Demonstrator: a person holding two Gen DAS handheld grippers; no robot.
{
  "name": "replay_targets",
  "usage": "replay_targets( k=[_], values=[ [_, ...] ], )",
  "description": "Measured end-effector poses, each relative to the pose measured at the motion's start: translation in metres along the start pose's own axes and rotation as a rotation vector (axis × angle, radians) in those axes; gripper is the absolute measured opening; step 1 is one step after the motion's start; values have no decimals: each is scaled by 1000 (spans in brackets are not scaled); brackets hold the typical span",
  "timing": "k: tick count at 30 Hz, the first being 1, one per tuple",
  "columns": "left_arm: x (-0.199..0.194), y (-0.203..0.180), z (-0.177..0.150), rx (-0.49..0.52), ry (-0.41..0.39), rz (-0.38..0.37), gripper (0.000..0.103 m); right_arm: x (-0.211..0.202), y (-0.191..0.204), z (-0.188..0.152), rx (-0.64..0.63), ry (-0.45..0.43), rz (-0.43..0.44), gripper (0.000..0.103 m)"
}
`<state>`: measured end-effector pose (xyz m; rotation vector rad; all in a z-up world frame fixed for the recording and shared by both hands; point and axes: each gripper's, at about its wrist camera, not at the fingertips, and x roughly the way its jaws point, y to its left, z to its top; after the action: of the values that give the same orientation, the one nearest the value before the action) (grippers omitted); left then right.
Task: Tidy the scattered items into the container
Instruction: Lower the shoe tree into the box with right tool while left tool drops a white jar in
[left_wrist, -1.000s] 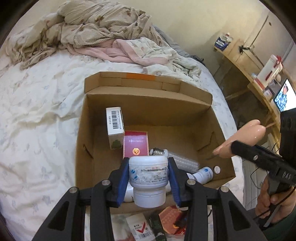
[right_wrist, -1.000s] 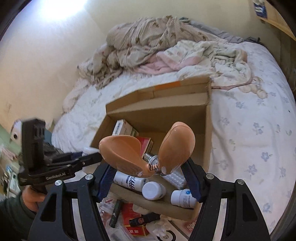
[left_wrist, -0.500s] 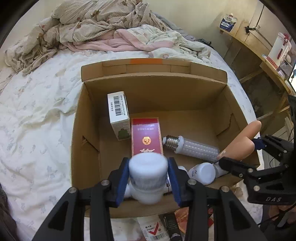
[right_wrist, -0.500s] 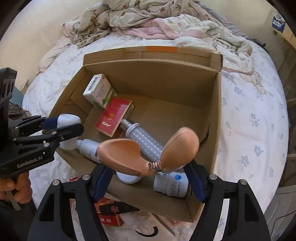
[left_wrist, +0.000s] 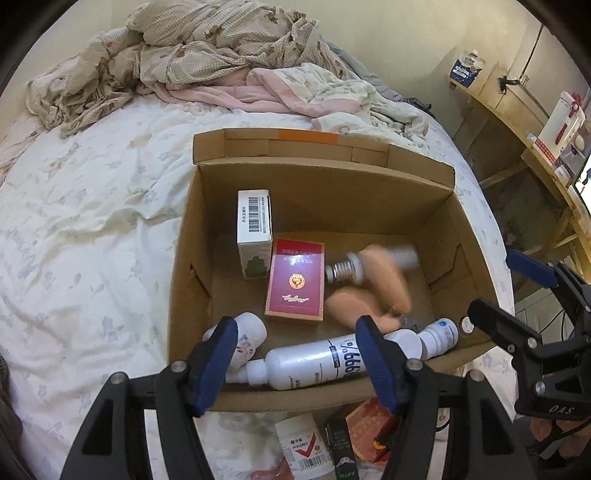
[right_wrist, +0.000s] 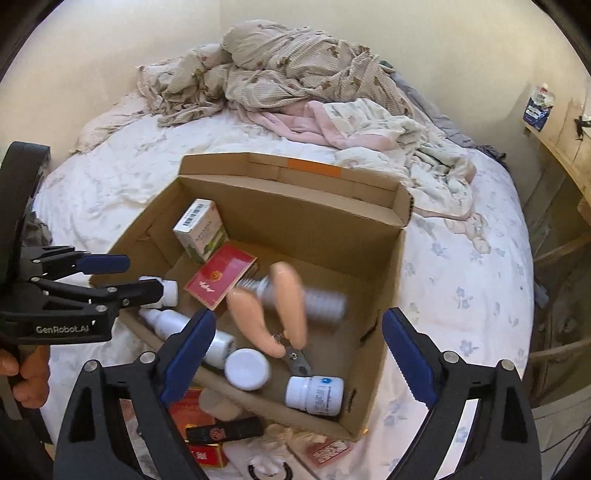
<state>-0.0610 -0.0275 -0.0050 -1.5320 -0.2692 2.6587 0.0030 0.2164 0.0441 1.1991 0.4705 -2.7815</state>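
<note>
A cardboard box (left_wrist: 325, 184) (right_wrist: 288, 195) stands open on the bed. My left gripper (left_wrist: 295, 358) is open and empty over its near left corner. The white jar (left_wrist: 247, 334) (right_wrist: 166, 290) lies in that corner. My right gripper (right_wrist: 299, 354) is open and empty over the near right side. The peach-handled pliers (right_wrist: 280, 314) (left_wrist: 373, 291) lie blurred inside, on the LED bulb (right_wrist: 321, 301). A red box (left_wrist: 295, 284), a white carton (left_wrist: 254, 229), a spray bottle (left_wrist: 310, 363) and small white bottles (right_wrist: 314, 395) also lie inside.
Loose items lie on the bed in front of the box: a white packet (left_wrist: 303, 446), a black tube (right_wrist: 225, 430) and red packs (right_wrist: 192, 410). Rumpled blankets (left_wrist: 221, 55) are heaped behind the box. A wooden shelf (left_wrist: 535, 122) stands to the right.
My left gripper opened and let the white jar fall into the box. My right gripper opened and dropped the peach-handled pliers onto the bulb. Both grippers drew back a little.
</note>
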Motion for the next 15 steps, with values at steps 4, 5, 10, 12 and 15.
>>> replay_targets(
  k=[4,5,10,12,15],
  values=[
    [-9,0,1,-1,-17,-5,67,0,1,-1,-5,3,17,94],
    [-12,0,1,-1,-25,-4,67,1,1,-1,-5,2,23,94],
    [-25,2,1,-37,-36,-25,67,-1,2,0,-12,-17,64,94],
    [-37,4,4,-65,-29,-68,67,-5,1,2,-11,-28,66,94],
    [-62,7,8,-103,-38,-79,67,-16,-3,5,10,-55,82,94]
  ],
)
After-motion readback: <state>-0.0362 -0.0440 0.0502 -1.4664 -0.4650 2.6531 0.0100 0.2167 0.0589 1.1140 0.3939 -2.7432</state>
